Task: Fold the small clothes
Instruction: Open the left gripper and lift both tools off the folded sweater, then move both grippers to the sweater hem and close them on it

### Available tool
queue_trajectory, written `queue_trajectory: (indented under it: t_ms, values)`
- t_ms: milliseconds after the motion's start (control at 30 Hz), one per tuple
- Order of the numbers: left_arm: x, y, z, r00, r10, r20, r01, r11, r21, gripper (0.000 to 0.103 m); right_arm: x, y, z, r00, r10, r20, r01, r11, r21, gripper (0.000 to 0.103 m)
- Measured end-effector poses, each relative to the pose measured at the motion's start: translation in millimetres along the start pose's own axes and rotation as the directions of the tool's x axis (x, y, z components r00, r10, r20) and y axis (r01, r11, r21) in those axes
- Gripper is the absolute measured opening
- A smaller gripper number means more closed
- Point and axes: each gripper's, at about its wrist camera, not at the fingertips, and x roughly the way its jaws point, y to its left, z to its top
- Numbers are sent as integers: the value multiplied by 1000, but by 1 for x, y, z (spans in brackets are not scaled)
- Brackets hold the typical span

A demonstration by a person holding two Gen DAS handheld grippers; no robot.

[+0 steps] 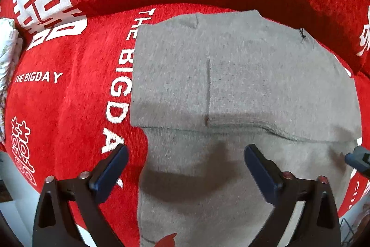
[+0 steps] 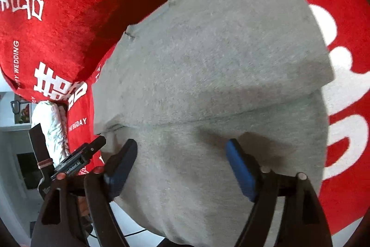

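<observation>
On the red cover: one grey garment, folded once; upper layer ends in a straight fold edge across the middle, lower layer runs on toward both cameras; short seam line down the upper layer's centre, small dark thread mark at its far right corner.

Tools: two in all. Left tool hangs over the garment's near-left edge, jaws spread wide, nothing between them, blue pads off the cloth. Right tool is over the garment's near part, jaws apart, pads clear of the fabric, no grip. No earlier picture here, so state only. Each tool shows in the other's view: right one's blue tip at the garment's right edge in the left view; left one left of the garment in the right view, lettering ending "Robot.AI" readable on its body.

Writing on the cover, white on red: "THE BIGDAY" twice left of the garment, one upright, one running sideways along its left edge; "WEDDING" on the raised red back behind it; several large white Chinese characters, not read.

Surface: plush, pile-textured red fabric, raised cushion behind the garment. One pale patterned bundle left of the cover; white shelf beyond it, blurred.
</observation>
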Motion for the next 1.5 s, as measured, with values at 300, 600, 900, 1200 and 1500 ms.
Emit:
queue_trajectory:
  t_ms: [300,600,900,1200,1500]
  values:
    - [-2,-11,-3,999,-10,-34,10,1000,10,102,-21,-21,7,995,-86,47,85,996,17,103]
    - [6,-22,-8,995,-38,-88,39,999,10,102,-22,-43,8,1000,-18,5,18,998,61,103]
    - [-1,-30,-32,993,-33,-112,33,999,-8,102,-38,-77,2,998,52,27,-55,989,140,103]
    - [-19,-33,-68,993,-16,-115,5,995,-97,102,-45,-90,6,996,80,-33,-77,993,85,103]
    - [-24,-32,-86,992,-15,-125,3,995,-97,102,-33,-95,-19,989,98,-109,-90,993,70,103]
